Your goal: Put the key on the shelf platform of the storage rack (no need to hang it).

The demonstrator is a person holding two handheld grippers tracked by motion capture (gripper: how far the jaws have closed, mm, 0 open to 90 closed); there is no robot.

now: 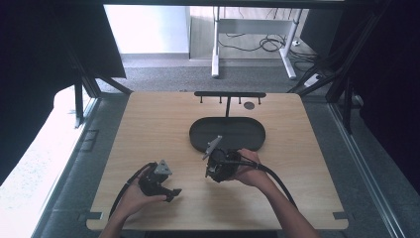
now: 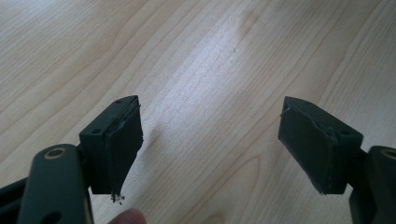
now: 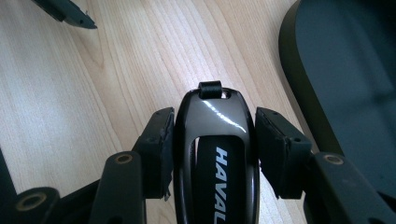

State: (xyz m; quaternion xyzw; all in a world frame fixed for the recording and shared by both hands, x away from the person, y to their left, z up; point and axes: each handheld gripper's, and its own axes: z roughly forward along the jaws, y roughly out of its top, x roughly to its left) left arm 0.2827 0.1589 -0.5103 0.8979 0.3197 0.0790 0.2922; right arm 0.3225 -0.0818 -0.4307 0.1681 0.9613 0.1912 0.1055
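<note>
Gripping a glossy black car key fob [image 3: 215,154] with white HAVAL lettering, our right gripper [image 3: 214,140] has both pads pressed against its sides, above the pale wooden table [image 3: 93,93] just beside the dark oval tray [image 3: 345,84]. In the high view we see this gripper [image 1: 220,166] at the tray's [image 1: 228,134] near rim. Our left gripper [image 2: 210,140] has its jaws wide apart over bare wood, holding nothing.
</note>
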